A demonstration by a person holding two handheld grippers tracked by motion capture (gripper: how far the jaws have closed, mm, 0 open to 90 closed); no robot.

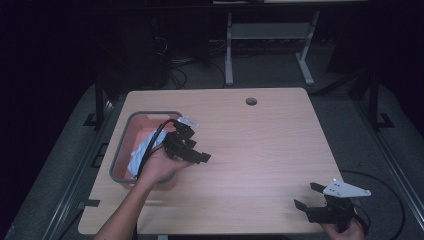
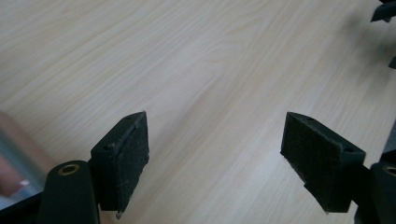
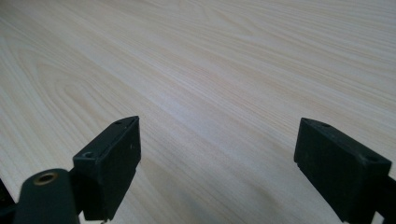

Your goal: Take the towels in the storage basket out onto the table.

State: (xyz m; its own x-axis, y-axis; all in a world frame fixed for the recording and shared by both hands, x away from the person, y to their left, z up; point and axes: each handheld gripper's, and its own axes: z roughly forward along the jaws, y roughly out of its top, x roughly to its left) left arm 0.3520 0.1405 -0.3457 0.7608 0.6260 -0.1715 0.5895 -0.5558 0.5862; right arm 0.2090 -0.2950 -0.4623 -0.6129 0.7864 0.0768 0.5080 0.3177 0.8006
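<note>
A person is sitting at a light wood table [image 1: 260, 150] w/ a two-jaw gripper in each hand. The left gripper [image 1: 196, 150] is hovering over the table's left part, just beside the right wall of a grey-rimmed bin [image 1: 120, 150] w/ a pinkish inside; the left hand [image 1: 160, 167] is gripping it from below, partly over the bin's near corner. Its jaws are standing wide apart, nothing between them. In the left gripper view the pads [image 2: 133, 158] are facing each other over bare wood grain, w/ a blurred bit of the bin's edge [image 2: 11, 154] showing at bottom left.

A crumpled pale blue-white cloth or bag [image 1: 141, 152] is lying inside the bin, partly behind the hand & cable; can't tell exactly what it is.

The right gripper [image 1: 307, 196] is sitting low near the table's front right corner, held by the right hand [image 1: 344, 231], w/ a grey three-cornered plate [image 1: 346, 189] on top. Its jaws are also spread wide & released, pointing left across the table. The right gripper view is showing both pads [image 3: 116, 158] over plain tabletop.

The 2 grippers are well apart. A round hole [image 1: 251, 101] is showing near the table's far edge.
</note>
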